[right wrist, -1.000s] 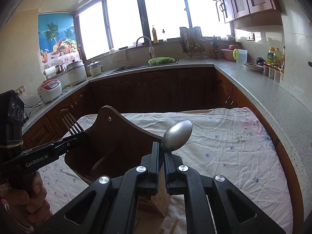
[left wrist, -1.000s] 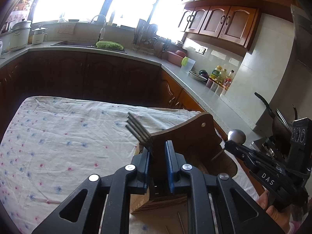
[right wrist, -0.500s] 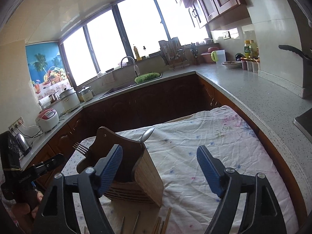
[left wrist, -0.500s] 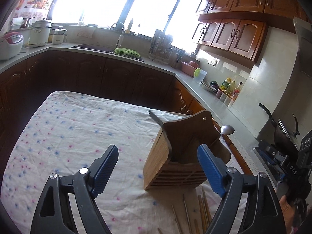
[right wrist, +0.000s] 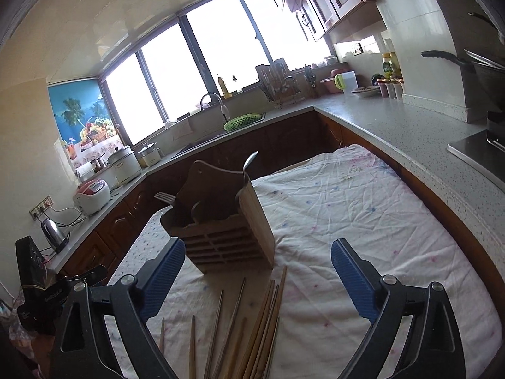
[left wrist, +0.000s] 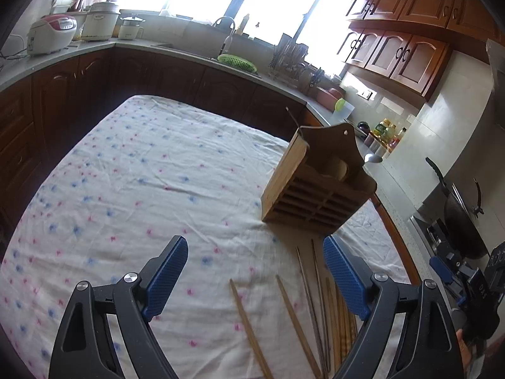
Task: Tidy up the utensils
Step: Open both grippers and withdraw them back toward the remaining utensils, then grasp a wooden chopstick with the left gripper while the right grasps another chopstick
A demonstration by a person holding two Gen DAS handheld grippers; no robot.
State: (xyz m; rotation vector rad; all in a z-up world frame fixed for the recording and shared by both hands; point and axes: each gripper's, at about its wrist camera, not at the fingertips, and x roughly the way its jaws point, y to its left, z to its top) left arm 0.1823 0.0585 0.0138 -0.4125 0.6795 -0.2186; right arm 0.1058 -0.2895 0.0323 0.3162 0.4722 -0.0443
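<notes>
Left gripper (left wrist: 255,281) and right gripper (right wrist: 257,279): jaws just opened wide, nothing between them. Fork (right wrist: 164,195) and spoon (right wrist: 251,161) now stand in wooden holder (right wrist: 227,221), ahead of both. Chopsticks (right wrist: 262,319) loose on cloth below jaws: likely next pickup.

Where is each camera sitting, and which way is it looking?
Left wrist: rides the open left gripper, looking down its fingers at the wooden holder and chopsticks; the right gripper peeks in at right.
Right wrist: rides the open right gripper, facing the holder from the other side; the left gripper shows at left.
Both share the holder, chopsticks, spoon and flowered cloth.
</notes>
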